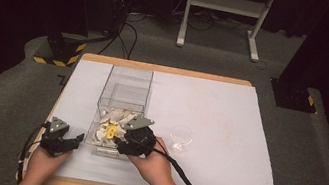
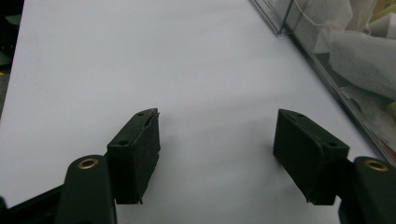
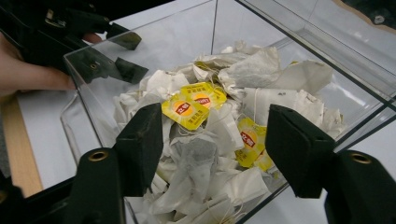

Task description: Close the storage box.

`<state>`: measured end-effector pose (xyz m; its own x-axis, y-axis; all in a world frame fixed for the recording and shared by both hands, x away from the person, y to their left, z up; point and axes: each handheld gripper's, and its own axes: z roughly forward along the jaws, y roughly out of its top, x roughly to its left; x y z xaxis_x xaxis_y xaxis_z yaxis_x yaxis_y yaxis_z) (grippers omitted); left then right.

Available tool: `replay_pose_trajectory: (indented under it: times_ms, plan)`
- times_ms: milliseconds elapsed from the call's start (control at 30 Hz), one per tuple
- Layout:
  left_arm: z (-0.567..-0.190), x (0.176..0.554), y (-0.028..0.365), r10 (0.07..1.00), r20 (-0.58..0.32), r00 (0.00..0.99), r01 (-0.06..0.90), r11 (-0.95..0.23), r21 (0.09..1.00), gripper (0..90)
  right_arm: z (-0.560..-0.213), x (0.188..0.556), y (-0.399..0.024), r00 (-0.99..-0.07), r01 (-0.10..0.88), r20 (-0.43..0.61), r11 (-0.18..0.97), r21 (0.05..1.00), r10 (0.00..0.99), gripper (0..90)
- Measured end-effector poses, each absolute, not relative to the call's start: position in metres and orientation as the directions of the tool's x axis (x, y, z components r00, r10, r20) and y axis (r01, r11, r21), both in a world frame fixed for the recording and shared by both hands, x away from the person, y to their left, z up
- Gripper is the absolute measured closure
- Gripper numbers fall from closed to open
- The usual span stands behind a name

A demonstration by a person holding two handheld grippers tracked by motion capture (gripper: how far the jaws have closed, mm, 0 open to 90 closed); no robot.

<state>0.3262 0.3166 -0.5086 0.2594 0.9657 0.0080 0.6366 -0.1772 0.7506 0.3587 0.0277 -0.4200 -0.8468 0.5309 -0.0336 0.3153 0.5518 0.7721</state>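
While right claw (image 3: 212, 154) gapes over tea bags (image 3: 201, 154) | left claw (image 2: 217, 154) apart | box wall (image 3: 93, 93) between.

White paper tea bags (image 3: 261, 70) are showing through the clear, colourless plastic box (image 1: 126, 82), and their square yellow tags (image 3: 185, 111) are carrying red-orange round marks. The flat table cover (image 1: 217, 127) is showing pale grey-white, with a light wooden edge (image 1: 166, 69) framing it at the far side. Both black two-jaw grippers, left (image 1: 74, 139) and right (image 1: 117, 140), are bearing brass-coloured rivets. A small clear cup (image 1: 181, 136) is glinting at the right. Far left, a black post base (image 1: 60, 52) is wearing yellow-and-black stripes.
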Motion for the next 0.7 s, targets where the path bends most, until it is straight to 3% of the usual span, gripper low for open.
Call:
replay_pose_trajectory:
  times_ms: [267,600,700]
  plan:
    - [-0.5086,0.3261,0.3167,0.965,0.008,0.260,0.636,-0.178,0.751,31.6,-0.4269,0.3593,0.0293,-0.861,0.325,-0.030,0.594,0.736,0.508,57.7]
    - [-0.5086,0.3261,0.3168,0.965,0.008,0.261,0.636,-0.178,0.751,31.6,-0.4289,0.3577,0.0331,-0.864,0.336,-0.033,0.622,0.707,0.503,61.0]
    - [-0.5086,0.3261,0.3167,0.965,0.007,0.260,0.636,-0.177,0.751,31.6,-0.4298,0.3588,0.0321,-0.858,0.339,-0.036,0.618,0.710,0.512,65.8]
